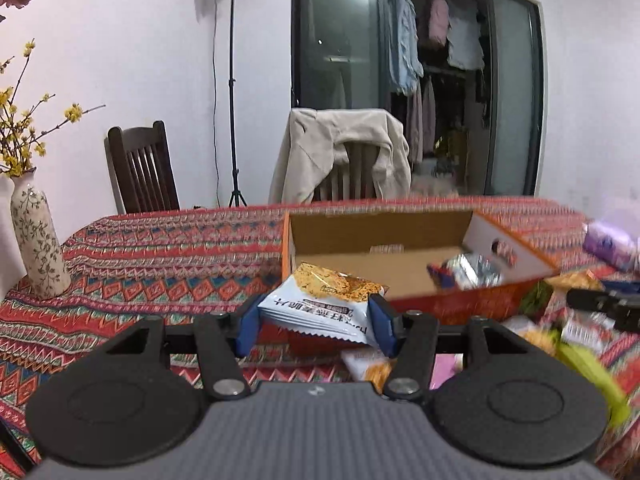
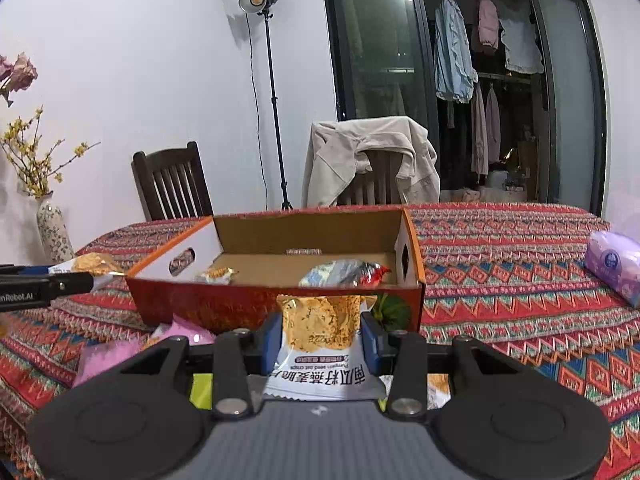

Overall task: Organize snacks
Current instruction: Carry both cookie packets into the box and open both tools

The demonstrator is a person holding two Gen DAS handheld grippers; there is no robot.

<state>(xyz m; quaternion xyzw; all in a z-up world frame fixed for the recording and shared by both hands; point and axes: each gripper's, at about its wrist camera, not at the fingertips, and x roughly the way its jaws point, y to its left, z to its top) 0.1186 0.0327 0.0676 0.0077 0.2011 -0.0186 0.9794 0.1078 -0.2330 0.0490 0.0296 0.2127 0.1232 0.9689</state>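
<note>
Both tongs around oat-crisp packets

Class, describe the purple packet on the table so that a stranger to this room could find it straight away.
Start at the table with the red patterned cloth, then the open cardboard box standing on it. In the right wrist view, look well to the right of the box: the purple packet lies alone near the table's edge. It is soft and lilac, apart from the snack packets heaped at the box's front.

Patterned red tablecloth — open cardboard box, vase, tissue pack
</note>
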